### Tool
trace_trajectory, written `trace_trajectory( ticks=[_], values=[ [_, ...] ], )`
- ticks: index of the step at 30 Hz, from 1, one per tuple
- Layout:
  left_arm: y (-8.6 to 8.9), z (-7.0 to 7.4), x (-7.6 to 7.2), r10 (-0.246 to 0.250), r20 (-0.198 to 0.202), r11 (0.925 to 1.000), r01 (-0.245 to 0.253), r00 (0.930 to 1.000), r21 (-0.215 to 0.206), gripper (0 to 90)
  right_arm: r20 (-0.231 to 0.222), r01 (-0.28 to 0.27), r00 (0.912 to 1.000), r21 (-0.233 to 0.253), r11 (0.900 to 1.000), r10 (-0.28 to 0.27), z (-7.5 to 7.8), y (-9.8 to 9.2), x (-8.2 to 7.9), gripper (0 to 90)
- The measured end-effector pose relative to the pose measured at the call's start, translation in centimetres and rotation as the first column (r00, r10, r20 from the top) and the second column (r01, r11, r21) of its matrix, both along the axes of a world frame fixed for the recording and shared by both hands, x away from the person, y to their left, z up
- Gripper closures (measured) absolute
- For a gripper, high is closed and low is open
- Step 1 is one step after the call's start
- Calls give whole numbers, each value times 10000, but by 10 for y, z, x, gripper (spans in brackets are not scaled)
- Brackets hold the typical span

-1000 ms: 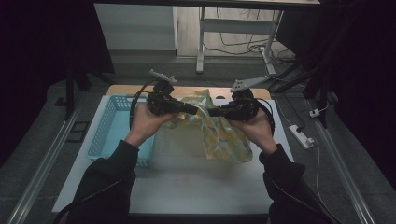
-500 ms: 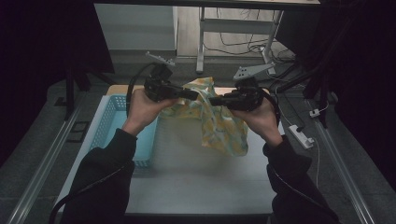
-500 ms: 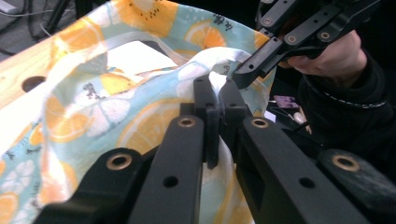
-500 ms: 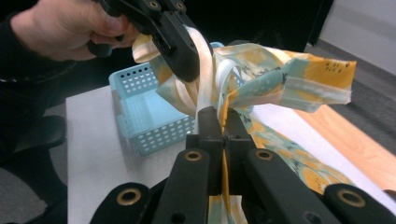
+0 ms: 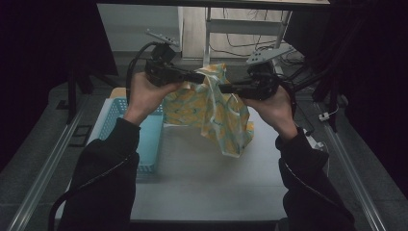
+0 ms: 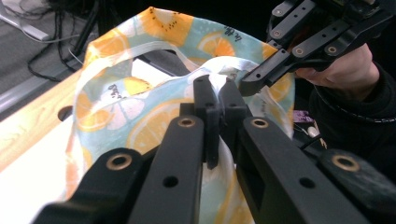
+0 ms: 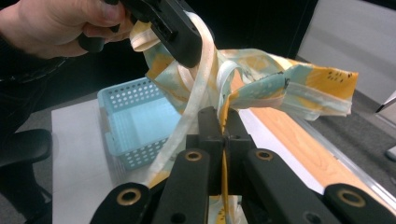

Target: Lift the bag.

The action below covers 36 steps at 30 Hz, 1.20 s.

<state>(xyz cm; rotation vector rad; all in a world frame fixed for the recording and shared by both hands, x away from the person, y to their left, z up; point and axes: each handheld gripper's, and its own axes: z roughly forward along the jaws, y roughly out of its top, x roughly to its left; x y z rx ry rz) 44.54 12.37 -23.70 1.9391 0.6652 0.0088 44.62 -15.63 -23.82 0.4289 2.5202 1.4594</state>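
Hanging in the air above the table point(image 5: 192, 187), the cloth bag point(image 5: 219, 113) printed with orange slices is held up at its top by both tools, its lower part drooping toward the white tabletop without clearly resting on it. The left gripper point(image 5: 195, 77) is clenched on the bag's upper edge; in the left gripper view its jaws are pressed together with white fabric pinched between them point(image 6: 216, 100). The right gripper point(image 5: 226, 89) is likewise clamped on the bag, its jaws closed on a fold of cloth in the right gripper view point(image 7: 223, 126), beside a pale strap point(image 7: 196, 88) that loops down past them. The two tools point toward each other, close together. Farther left sits a light blue basket point(image 5: 144, 132), and beyond the table's far wooden edge point(image 7: 280, 126) cables point(image 5: 240, 45) lie on the floor.
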Motion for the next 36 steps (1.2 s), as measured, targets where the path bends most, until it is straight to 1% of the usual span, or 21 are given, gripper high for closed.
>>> trace_trajectory(
  ticks=[3,6,8,10,14,17,19,22,25,29,31,32,34,36],
  values=[
    [1,7,-1,130,123,9999,-130,9998,65,888,105,27,9999,19,10000,-27,6,-1,-1,899],
    [4,12,-2,190,227,9998,-189,9996,-54,889,203,81,9998,98,9999,-83,10,-3,-2,899],
    [5,12,-1,161,202,9998,-158,9997,-158,888,230,80,9997,158,9998,-84,11,-3,-2,899],
    [4,7,0,208,186,9997,-206,9996,-155,888,181,68,9998,156,9999,-71,8,-3,-2,899],
    [5,-3,5,372,113,9992,-370,9992,-162,887,47,177,9998,32,9998,-177,-4,-3,1,899],
    [4,-13,9,470,58,9989,-470,9989,-38,886,-44,317,9995,-120,9994,-317,-15,-2,6,898],
    [4,-22,12,505,6,9987,-505,9987,-69,885,-100,343,9994,-128,9993,-344,-22,-1,9,897],
    [3,-35,16,601,-33,9981,-600,9982,115,884,-152,334,9993,-215,9992,-337,-33,0,14,895],
    [0,-47,19,685,28,9970,-686,9976,362,882,-172,332,9993,-384,9987,-338,-44,2,18,894],
    [-8,-62,23,667,104,9936,-673,9977,903,881,-299,379,9988,-516,9979,-395,-60,4,23,893],
    [-12,-69,25,672,108,9908,-680,9977,1169,880,-428,414,9981,-553,9976,-437,-68,4,25,891],
    [-13,-72,27,680,143,9879,-693,9976,1387,879,-484,460,9976,-588,9972,-489,-71,4,27,891],
    [-16,-79,29,712,100,9845,-719,9974,1602,878,-618,592,9961,-645,9962,-632,-78,5,30,890],
    [-17,-85,31,741,52,9848,-740,9972,1569,877,-736,674,9947,-657,9956,-722,-85,4,32,889]
  ],
)
